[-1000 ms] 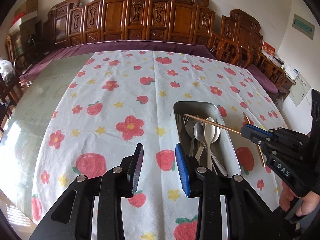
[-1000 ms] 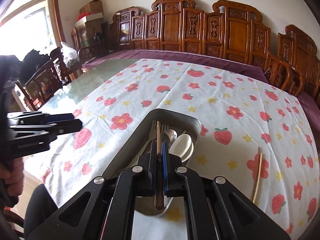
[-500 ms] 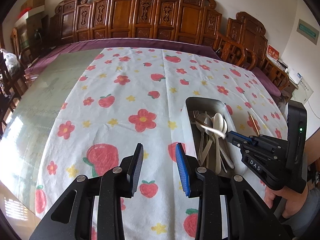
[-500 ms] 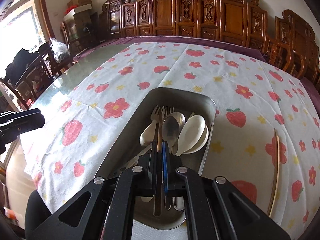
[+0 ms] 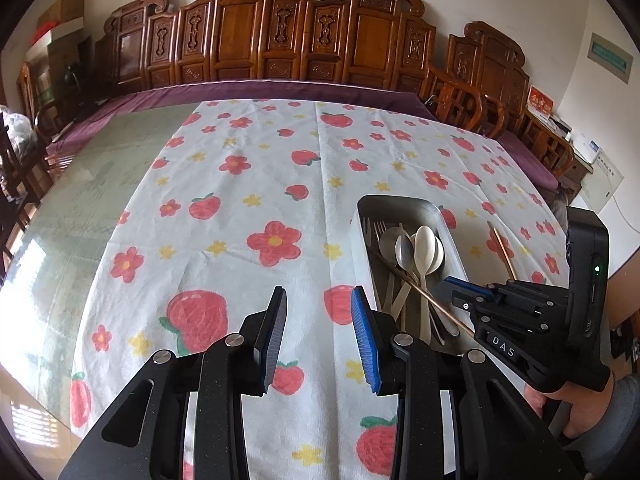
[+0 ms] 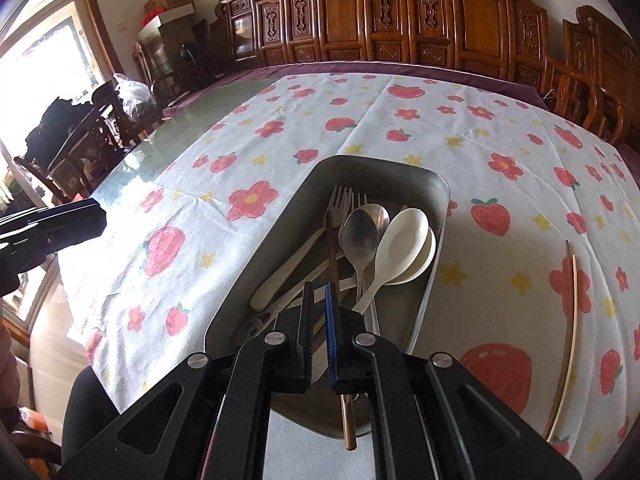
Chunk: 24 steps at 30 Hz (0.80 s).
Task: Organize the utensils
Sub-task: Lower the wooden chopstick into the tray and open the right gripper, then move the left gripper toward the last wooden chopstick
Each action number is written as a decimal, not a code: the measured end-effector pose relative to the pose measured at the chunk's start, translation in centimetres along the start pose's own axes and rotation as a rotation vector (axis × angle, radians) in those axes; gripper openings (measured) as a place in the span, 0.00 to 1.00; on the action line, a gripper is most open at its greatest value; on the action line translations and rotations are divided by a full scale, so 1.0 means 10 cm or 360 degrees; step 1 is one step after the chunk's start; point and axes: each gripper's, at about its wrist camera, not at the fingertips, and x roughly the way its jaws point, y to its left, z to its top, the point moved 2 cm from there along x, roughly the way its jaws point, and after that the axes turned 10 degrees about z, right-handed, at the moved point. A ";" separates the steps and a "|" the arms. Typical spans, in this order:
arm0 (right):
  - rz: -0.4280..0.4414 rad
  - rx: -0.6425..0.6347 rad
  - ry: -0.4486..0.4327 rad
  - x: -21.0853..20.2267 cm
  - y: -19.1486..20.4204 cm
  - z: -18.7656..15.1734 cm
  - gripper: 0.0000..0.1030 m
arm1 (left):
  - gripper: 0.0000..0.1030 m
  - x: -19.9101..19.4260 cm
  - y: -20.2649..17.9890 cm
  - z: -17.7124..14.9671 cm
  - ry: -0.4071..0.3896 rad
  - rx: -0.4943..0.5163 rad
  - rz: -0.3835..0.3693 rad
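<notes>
A metal tray point(image 6: 380, 164) point(image 5: 400, 202) on the flowered tablecloth holds forks, metal spoons point(image 6: 360, 232) and white spoons point(image 6: 408, 232). A brown chopstick point(image 6: 334, 264) point(image 5: 416, 290) lies across the utensils in the tray. My right gripper point(image 6: 319, 292) point(image 5: 460, 286) hovers low over the tray's near end; its jaws stand slightly apart, the chopstick lying loose beside the blue pad. My left gripper point(image 5: 318, 300) is open and empty over the cloth left of the tray.
A second chopstick point(image 6: 570, 320) point(image 5: 502, 250) lies on the cloth right of the tray. Carved wooden chairs point(image 5: 280, 32) line the far side of the table. Bare glass tabletop point(image 5: 72, 184) lies left of the cloth.
My right gripper lowered the chopstick into the tray and its jaws parted a little, freeing the stick. My left gripper stayed open and shifted only slightly.
</notes>
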 end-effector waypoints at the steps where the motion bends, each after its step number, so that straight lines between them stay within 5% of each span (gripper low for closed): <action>1: 0.0003 0.0002 -0.0009 -0.05 -0.03 0.00 0.07 | 0.30 0.00 -0.02 0.00 -0.0001 0.0001 -0.0004; 15: -0.0064 0.0062 -0.0066 -0.72 -0.58 -0.21 0.07 | 0.33 0.00 -0.34 -0.01 0.0011 0.0053 -0.0051; 24: -0.0049 -0.0005 -0.0082 -0.87 -0.53 -0.31 0.07 | 0.33 0.01 -0.57 -0.03 0.0026 0.0096 -0.0072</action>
